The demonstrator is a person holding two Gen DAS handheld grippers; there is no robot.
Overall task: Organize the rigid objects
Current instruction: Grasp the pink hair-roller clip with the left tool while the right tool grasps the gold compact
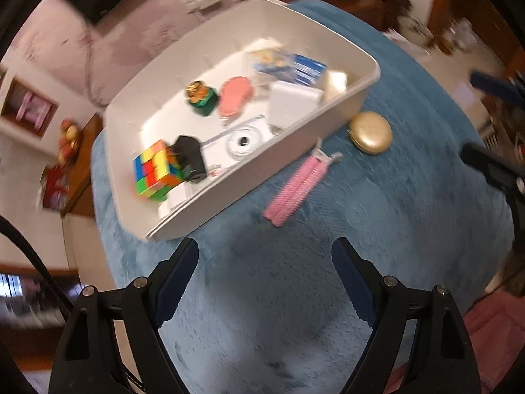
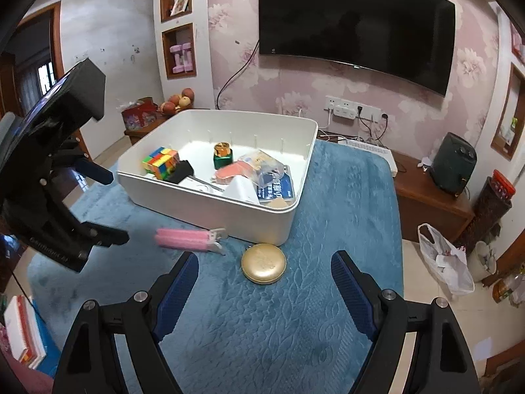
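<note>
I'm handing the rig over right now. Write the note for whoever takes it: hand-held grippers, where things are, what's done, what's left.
Left hand-held gripper: open, empty, above the blue cloth near the bin's corner.
Right hand-held gripper: open, empty, pointed at the gold case.
Done: the white bin already holds the puzzle cube, a black block, the green bottle, a pink item, a white box and packets.
Left: two things lie on the cloth outside the bin, the pink comb and the gold case, both beside the bin's near wall. The gold case looks the easier pick for the right gripper.
</note>
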